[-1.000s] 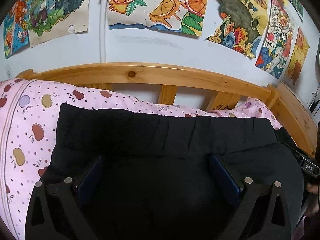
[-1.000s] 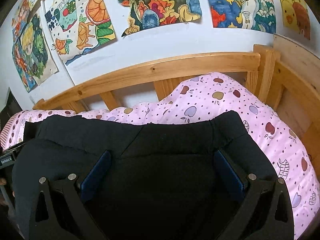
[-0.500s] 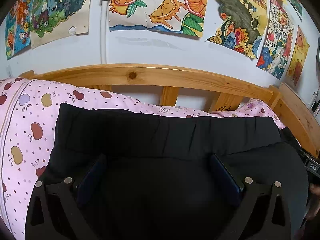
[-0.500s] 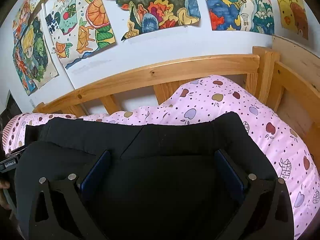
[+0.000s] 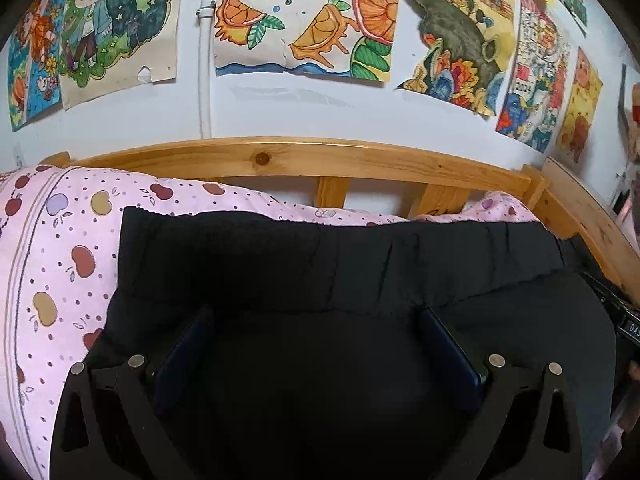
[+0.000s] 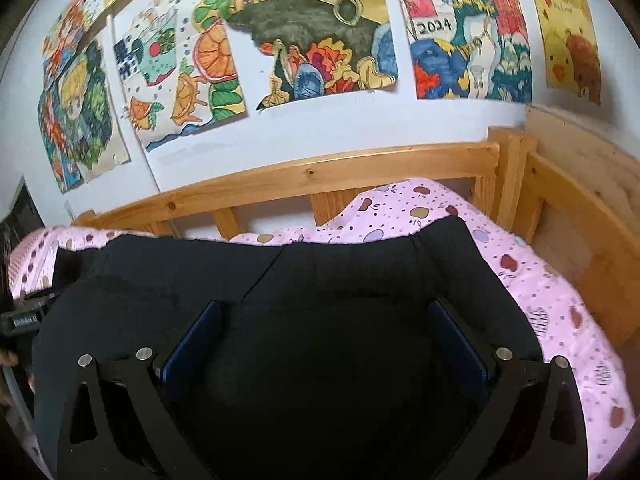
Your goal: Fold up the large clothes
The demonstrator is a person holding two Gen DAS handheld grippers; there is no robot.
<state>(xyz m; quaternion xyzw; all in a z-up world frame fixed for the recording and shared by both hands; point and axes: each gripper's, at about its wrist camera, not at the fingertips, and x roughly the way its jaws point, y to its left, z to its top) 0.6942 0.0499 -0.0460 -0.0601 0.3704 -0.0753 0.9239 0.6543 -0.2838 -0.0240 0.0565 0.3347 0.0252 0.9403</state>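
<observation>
A large black garment [image 5: 320, 264] lies on the pink fruit-print bedding [image 5: 60, 248]. It also fills the lower part of the right wrist view [image 6: 320, 280]. My left gripper [image 5: 316, 320] is open, its jaws wide apart just above the cloth near its left edge. My right gripper [image 6: 324, 312] is open too, over the garment's right part. Neither holds the fabric. A straight hem or waistband runs across the far side of the garment. The other gripper shows at each view's edge [image 5: 628, 320].
A wooden bed rail [image 5: 300, 156] runs along the far side. A wooden end board [image 6: 572, 220] stands at the right. Colourful drawings [image 6: 312, 32] hang on the white wall behind. Pink bedding [image 6: 560, 300] shows right of the garment.
Both grippers have tilted or lifted slightly, so more wall shows. The garment lies as before. The jaws stay wide apart.
</observation>
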